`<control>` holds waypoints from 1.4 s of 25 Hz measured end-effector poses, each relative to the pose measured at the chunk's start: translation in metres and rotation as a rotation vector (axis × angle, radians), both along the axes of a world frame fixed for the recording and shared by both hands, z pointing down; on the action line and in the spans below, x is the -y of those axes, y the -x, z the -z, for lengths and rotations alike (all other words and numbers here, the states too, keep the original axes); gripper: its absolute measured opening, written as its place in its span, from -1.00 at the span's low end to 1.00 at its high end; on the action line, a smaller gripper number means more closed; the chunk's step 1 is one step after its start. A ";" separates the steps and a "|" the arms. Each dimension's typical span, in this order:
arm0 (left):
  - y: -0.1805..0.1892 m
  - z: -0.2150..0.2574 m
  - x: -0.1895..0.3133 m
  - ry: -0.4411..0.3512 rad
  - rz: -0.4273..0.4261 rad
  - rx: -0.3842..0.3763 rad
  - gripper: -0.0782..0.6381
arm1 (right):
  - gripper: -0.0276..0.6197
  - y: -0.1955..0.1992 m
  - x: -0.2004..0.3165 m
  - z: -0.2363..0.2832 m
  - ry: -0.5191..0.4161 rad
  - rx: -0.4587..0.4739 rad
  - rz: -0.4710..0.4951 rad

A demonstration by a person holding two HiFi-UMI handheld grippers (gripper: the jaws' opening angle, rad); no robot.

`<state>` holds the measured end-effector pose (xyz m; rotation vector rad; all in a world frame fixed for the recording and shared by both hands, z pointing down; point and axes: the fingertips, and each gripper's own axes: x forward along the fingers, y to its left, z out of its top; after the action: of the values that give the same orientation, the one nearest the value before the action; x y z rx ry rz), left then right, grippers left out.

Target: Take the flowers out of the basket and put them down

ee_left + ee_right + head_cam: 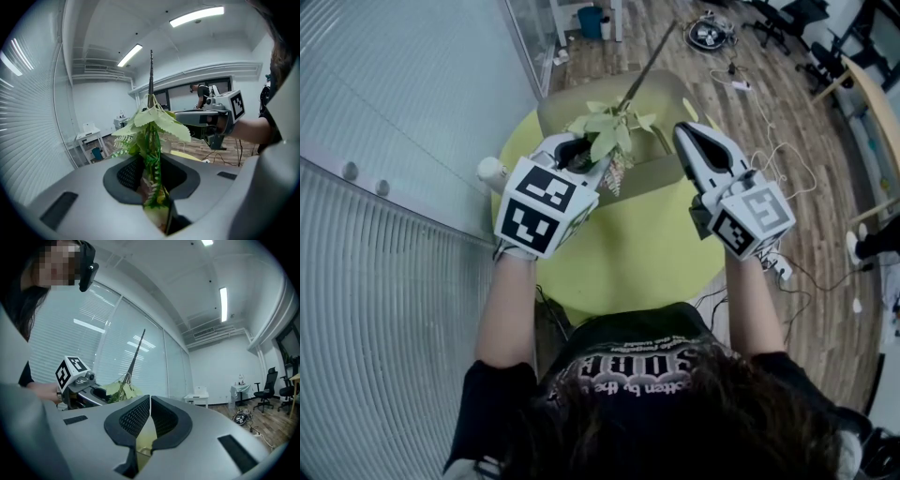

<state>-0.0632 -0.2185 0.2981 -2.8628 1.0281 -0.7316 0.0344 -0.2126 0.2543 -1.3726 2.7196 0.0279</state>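
Left gripper (579, 152) clamps the flowers (606, 139) over the basket (664, 94) at the tabletop's (628, 253) far edge; we find right gripper (687, 132) closed, empty

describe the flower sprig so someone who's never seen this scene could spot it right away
Find the round yellow-green table with the olive basket at its far edge. By the basket, the left gripper is shut on the flower sprig. It is the only leafy thing there: pale green toothed leaves with a long thin dark stem sticking out beyond them.
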 end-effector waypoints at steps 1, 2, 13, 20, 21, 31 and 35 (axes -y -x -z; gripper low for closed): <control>0.000 -0.002 -0.001 0.005 -0.007 0.005 -0.54 | -0.82 0.000 0.000 -0.001 0.002 0.000 -0.003; 0.001 -0.003 -0.002 0.012 -0.015 0.008 -0.54 | -0.82 0.001 0.000 -0.001 0.004 0.000 -0.007; 0.000 0.003 -0.020 0.043 -0.078 -0.040 -0.49 | -0.82 -0.001 -0.012 -0.002 0.008 0.002 -0.054; 0.004 -0.019 -0.040 0.086 -0.115 0.019 -0.49 | -0.82 -0.013 -0.027 -0.014 0.029 0.008 -0.130; 0.004 -0.025 -0.044 0.097 -0.125 0.023 -0.49 | -0.82 -0.015 -0.030 -0.018 0.035 0.006 -0.139; -0.013 -0.071 -0.078 0.152 -0.150 0.062 -0.48 | -0.82 -0.063 -0.056 -0.036 0.063 0.030 -0.209; -0.017 -0.094 -0.092 0.192 -0.120 0.098 -0.48 | -0.82 -0.070 -0.064 -0.038 0.067 0.044 -0.196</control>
<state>-0.0462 -0.1260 0.3925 -2.9782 0.8071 -0.9995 0.1046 -0.1490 0.2925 -1.6327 2.5630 -0.0792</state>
